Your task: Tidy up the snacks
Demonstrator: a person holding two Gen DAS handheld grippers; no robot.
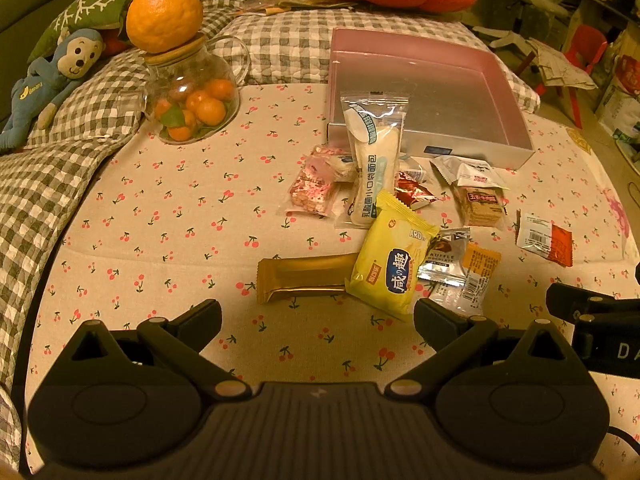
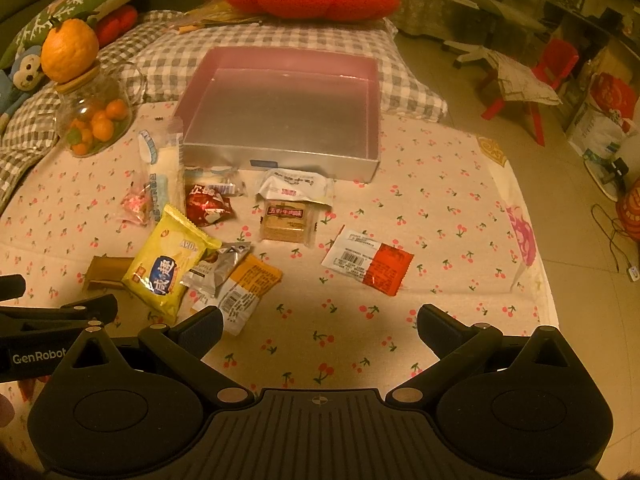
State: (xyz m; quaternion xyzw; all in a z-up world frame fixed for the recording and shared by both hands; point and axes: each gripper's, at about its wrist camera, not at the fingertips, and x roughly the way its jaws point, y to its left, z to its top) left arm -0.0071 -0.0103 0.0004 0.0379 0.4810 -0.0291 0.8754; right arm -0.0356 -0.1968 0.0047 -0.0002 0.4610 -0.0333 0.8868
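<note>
Loose snack packets lie scattered on the cherry-print tabletop: a yellow cracker pack overlapping a gold bar, a tall white bread bag leaning on the box's front wall, a red-and-white sachet apart toward 3 o'clock. The pink box at 12 o'clock holds nothing. A glass jar at 10 o'clock holds small oranges, a big orange on its lid. The left claw and right claw hover low, both spread wide, gripping nothing.
</note>
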